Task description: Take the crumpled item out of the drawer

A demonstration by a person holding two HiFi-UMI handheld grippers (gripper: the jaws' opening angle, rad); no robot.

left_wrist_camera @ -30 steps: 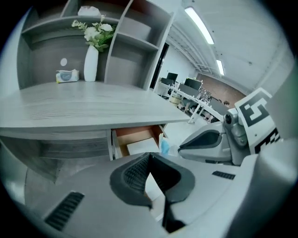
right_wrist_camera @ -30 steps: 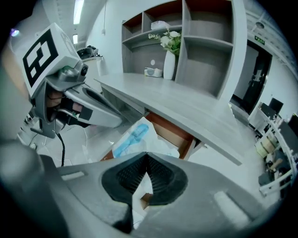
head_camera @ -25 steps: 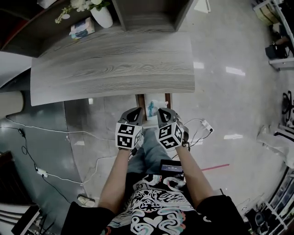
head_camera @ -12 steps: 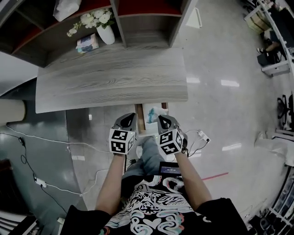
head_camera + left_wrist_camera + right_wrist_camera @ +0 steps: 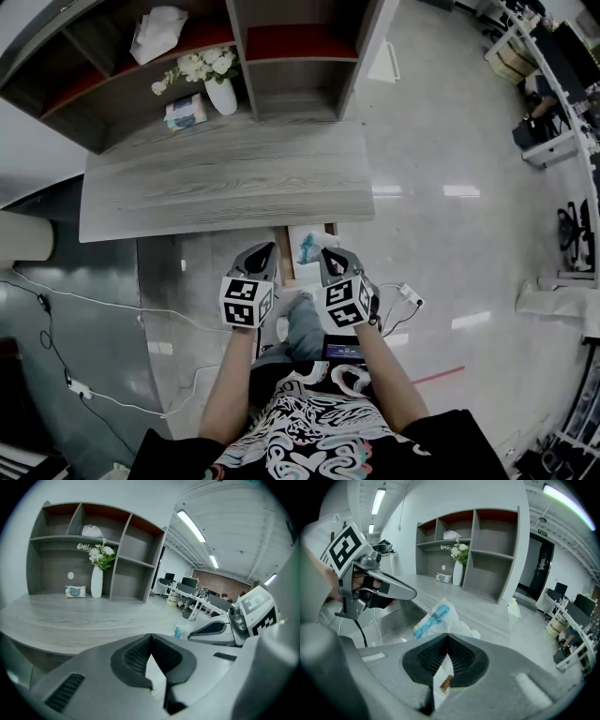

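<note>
A crumpled white item with a blue part (image 5: 309,246) lies in the pulled-out drawer (image 5: 284,258) under the desk's front edge. In the right gripper view the same crumpled item (image 5: 440,617) rises straight from the closed tips of my right gripper (image 5: 448,635), which is shut on its near edge. From the head view the right gripper (image 5: 327,255) sits at the item's right side. My left gripper (image 5: 263,253) is at the drawer's left side, shut with nothing in it. Through the left gripper view its own tips (image 5: 150,635) meet, and the item (image 5: 181,631) shows to their right.
The grey wood desk top (image 5: 225,183) lies beyond the drawer. A shelf unit holds a white vase of flowers (image 5: 222,94), a tissue pack (image 5: 184,111) and a white bag (image 5: 157,30). Cables (image 5: 94,305) trail on the glossy floor to the left.
The head view has tilted up, so more of the shelf unit shows. Both grippers and the item have stayed near the drawer, with no clear move relative to the desk.
</note>
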